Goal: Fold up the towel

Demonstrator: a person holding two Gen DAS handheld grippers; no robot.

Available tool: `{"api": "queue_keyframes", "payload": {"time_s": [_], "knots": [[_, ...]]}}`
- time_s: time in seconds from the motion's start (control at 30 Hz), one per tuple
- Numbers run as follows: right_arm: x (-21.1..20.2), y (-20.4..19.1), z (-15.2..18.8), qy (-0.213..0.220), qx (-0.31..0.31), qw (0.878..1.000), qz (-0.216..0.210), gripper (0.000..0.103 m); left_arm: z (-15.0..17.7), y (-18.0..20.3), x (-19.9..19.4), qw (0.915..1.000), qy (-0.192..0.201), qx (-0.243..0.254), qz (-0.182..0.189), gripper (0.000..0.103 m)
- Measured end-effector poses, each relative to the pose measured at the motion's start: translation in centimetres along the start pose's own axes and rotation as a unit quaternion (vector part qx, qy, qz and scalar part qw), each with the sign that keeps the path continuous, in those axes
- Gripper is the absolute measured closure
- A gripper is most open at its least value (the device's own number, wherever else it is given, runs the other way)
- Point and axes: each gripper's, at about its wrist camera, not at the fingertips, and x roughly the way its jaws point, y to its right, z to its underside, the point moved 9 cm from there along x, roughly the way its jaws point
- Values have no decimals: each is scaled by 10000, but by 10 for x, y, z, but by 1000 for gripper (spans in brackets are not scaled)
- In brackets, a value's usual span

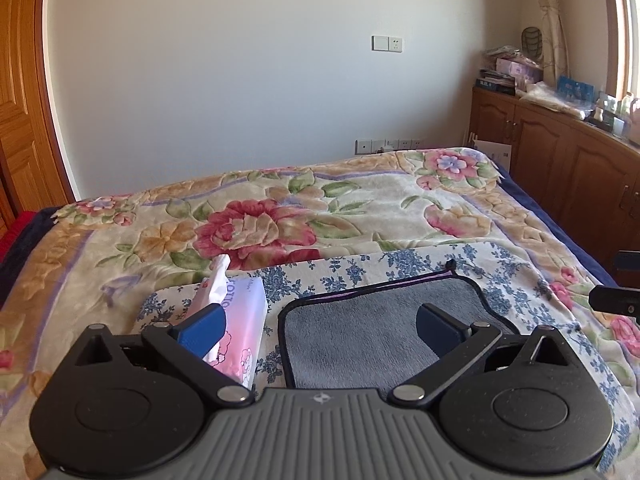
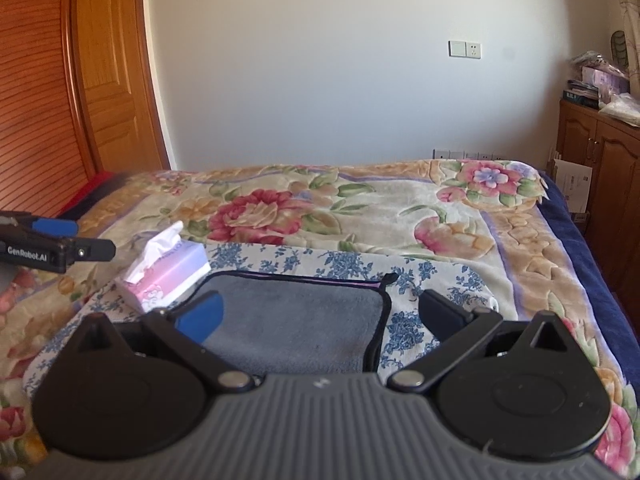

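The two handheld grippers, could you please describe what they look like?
Both match. The left gripper and right gripper each have a ribbed grey body, two round black discs, black linkage arms with silver pivot pins and blue finger pads. In the right wrist view, the left gripper's side reads "GenRobot.AI" in white.

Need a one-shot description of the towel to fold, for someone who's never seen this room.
Start at the bed with the big floral blanket. At its near end lies a white cloth with blue flowers, and the towel lies flat on that cloth, right of the tissue box. It is the only plain piece: grey plush, dark piping round the edge, a small loop at its far right corner.
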Motion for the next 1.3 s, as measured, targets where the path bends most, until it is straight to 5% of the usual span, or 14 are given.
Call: {"api": "queue_keyframes", "payload": {"time_s": [0.6, 1.3], "knots": [[-73, -18, 6, 243, 15, 9997, 43, 0, 18, 4, -88, 9997, 236, -22, 15, 0], [-117, -27, 53, 246, 92, 9996, 112, 0, 80, -6, -134, 9995, 145, -218, -177, 0]]}}
